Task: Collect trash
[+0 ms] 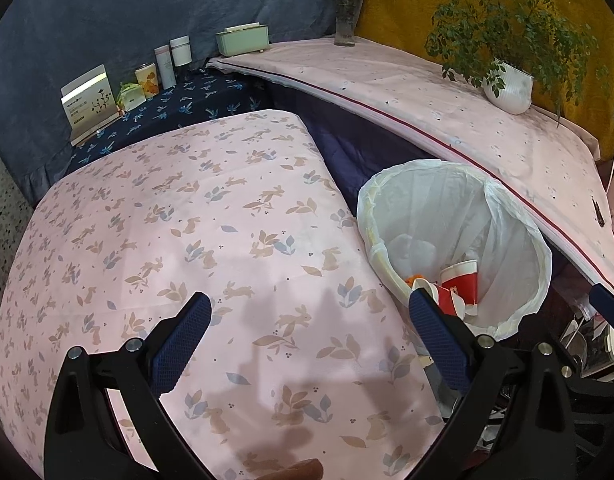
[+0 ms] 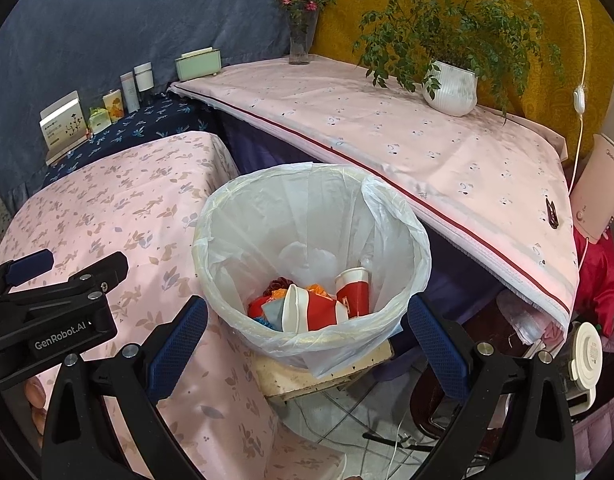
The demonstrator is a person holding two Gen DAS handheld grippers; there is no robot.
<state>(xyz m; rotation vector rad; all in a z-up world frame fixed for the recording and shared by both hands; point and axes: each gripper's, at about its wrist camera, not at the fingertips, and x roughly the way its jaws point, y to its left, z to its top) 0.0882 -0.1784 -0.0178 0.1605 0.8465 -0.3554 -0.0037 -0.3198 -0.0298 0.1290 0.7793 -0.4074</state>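
A trash bin (image 2: pixel 227 240) lined with a white plastic bag stands beside the pink rabbit-print table (image 2: pixel 107 208). Inside lie red-and-white paper cups (image 2: pixel 353 290) and crumpled colourful scraps (image 2: pixel 279 286). My right gripper (image 2: pixel 307 320) is open and empty, hovering right over the bin's near rim. My left gripper (image 1: pixel 309 320) is open and empty above the pink tablecloth (image 1: pixel 187 240), left of the bin (image 1: pixel 371 208); the cups (image 1: pixel 461 282) show in the bin there. The left gripper's body also shows at the left of the right wrist view (image 2: pixel 47 304).
A second pink-clothed table (image 2: pixel 387 132) behind the bin carries a white potted plant (image 2: pixel 451 88), a flower vase (image 2: pixel 299 40) and a green box (image 2: pixel 198 64). Boxes and bottles (image 2: pixel 107 108) line a dark blue shelf. An appliance (image 2: pixel 583 356) and cables lie on the floor at right.
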